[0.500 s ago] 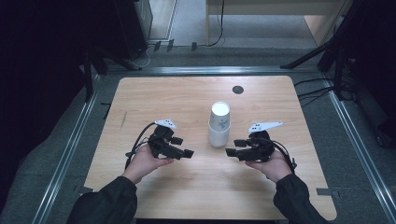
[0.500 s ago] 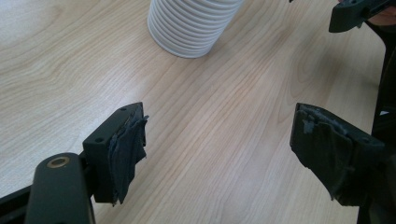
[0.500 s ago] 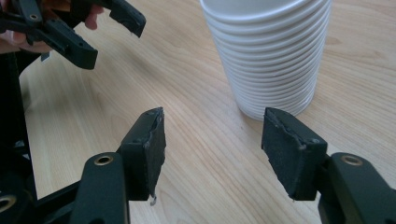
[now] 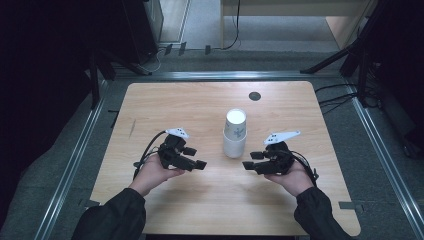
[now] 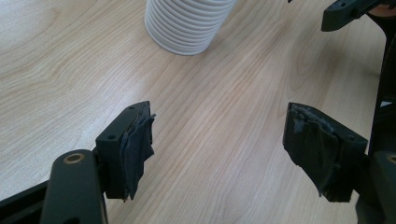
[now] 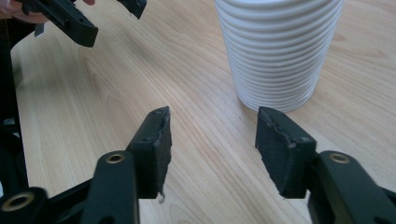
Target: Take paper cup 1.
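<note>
A stack of white ribbed paper cups point(image 4: 235, 135) stands upright, mouth down, at the middle of the wooden table point(image 4: 190, 105). My left gripper point(image 4: 196, 157) hovers just left of the stack, its jaws pointing right toward the stack. My right gripper point(image 4: 251, 160) sits just right of the stack and points left. In the left gripper view the left gripper point(image 5: 219, 116) has its jaws wide apart over bare wood, with the cup stack point(image 5: 187, 23) ahead. In the right gripper view the right gripper point(image 6: 213, 114) also stands open and empty, close to the cup stack point(image 6: 278, 51).
A small black round disc point(image 4: 255, 96) is set in the table's far side. Metal rails point(image 4: 75, 160) run along both sides of the table, and cables point(image 4: 335, 95) lie on the floor at the right. The left gripper point(image 6: 70, 21) appears at the top left of the right gripper view.
</note>
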The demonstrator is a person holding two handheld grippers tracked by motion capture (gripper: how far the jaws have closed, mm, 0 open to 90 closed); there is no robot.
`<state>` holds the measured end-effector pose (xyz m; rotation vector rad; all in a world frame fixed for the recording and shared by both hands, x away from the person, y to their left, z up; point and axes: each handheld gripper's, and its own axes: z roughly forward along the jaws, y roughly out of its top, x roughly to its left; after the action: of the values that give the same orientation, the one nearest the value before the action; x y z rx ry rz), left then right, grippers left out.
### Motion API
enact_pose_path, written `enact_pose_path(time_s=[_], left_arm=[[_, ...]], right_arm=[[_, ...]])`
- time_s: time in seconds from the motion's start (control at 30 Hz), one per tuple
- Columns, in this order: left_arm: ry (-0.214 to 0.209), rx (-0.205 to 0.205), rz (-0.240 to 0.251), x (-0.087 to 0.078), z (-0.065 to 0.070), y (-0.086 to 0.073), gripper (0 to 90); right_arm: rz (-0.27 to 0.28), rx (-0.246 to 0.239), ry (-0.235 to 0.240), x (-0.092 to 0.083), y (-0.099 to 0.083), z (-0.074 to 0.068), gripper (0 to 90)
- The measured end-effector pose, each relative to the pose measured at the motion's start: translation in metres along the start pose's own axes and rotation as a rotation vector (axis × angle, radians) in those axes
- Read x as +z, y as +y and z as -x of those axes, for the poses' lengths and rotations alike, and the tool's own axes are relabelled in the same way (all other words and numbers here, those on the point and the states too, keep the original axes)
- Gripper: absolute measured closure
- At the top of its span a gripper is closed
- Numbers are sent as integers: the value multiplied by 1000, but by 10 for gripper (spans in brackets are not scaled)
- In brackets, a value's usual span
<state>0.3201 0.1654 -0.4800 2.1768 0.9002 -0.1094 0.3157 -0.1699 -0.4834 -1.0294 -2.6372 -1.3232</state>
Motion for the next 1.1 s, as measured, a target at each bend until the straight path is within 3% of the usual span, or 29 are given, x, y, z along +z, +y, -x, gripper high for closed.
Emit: enact_pose_path(time_s=[0.23,0.33,0.43,0.53,0.8,0.9,1.1], left_arm=[[-6,7,1,-3,0,-1,243],[-13,9,-4,-3,0,-1,243],[-15,19,-12,-2,1,-2,243],[-14,24,-19,-1,2,-2,243],[-14,40,-27,-1,3,-2,243],[-8,55,-31,-2,3,-1,243],[-13,38,-19,-5,1,-2,244]], right_arm=[[15,-12,1,-4,4,0,405],[14,-34,-43,-6,5,-1,364],[8,-44,-36,-6,6,-1,367],[-28,-99,-29,-6,9,-3,363],[-73,-124,15,-22,29,0,343],[-108,-133,5,-25,36,3,337],[-145,-174,0,-32,50,9,334]])
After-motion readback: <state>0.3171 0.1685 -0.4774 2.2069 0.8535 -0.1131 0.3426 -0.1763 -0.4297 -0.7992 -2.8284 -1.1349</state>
